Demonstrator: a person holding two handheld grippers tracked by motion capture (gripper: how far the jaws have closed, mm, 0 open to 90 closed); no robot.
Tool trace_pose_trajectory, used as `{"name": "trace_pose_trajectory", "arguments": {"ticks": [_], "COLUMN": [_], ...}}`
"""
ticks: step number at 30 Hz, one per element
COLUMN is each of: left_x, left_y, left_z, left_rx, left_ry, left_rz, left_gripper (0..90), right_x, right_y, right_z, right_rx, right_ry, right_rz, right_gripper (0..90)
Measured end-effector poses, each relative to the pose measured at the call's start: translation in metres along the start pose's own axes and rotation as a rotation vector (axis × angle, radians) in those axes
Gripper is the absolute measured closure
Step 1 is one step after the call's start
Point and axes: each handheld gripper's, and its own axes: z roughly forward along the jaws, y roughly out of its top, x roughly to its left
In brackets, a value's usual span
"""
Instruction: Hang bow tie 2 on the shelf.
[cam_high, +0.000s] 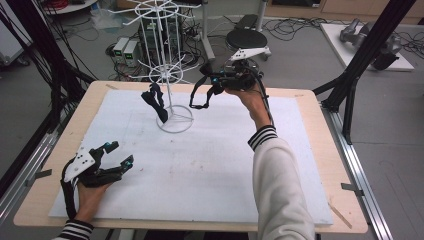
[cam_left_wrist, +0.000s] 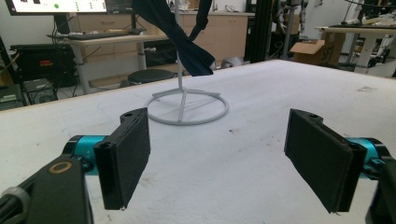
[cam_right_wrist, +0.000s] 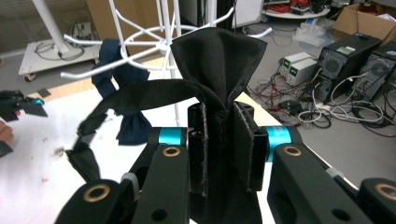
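My right gripper (cam_high: 223, 80) is held up over the table's far side, just right of the white wire rack (cam_high: 165, 60). It is shut on a black bow tie (cam_right_wrist: 219, 60), whose fabric bunches between the pads (cam_right_wrist: 198, 149). The tie's strap (cam_high: 202, 95) hangs in a loop to the left. A dark blue bow tie (cam_high: 156, 102) hangs on the rack near its pole, above the ring base (cam_left_wrist: 187, 109). At the near left of the white mat (cam_high: 200, 170) rests my left gripper (cam_high: 121, 153), open with nothing between its pads (cam_left_wrist: 130, 154).
The rack's upper wire arms (cam_right_wrist: 140, 51) spread out close in front of the held tie. Beyond the table's far edge there are computer cases (cam_right_wrist: 345, 60), cables and a stool (cam_high: 245, 37) on the floor. Black frame posts (cam_high: 370, 50) stand at the right.
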Motion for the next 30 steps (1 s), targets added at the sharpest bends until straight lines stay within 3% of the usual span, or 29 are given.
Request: {"name": "trace_pose_trajectory", "arguments": {"ticks": [15,30], "left_x": [0.000,0.000], "left_y": [0.000,0.000], "left_z": [0.000,-0.001], "left_rx": [-0.001,0.000], "left_ry": [-0.002,-0.006], "left_rz": [0.002,0.007], "left_gripper": [22.9,22.9], "right_x": [0.006,0.004], "right_y": [0.013,0.011], "right_z": [0.016,0.032], "right_rx": [0.001,0.048], "right_ry": [-0.038,-0.055], "right_rz": [0.004,0.017], "right_gripper": [77.1,77.0]}}
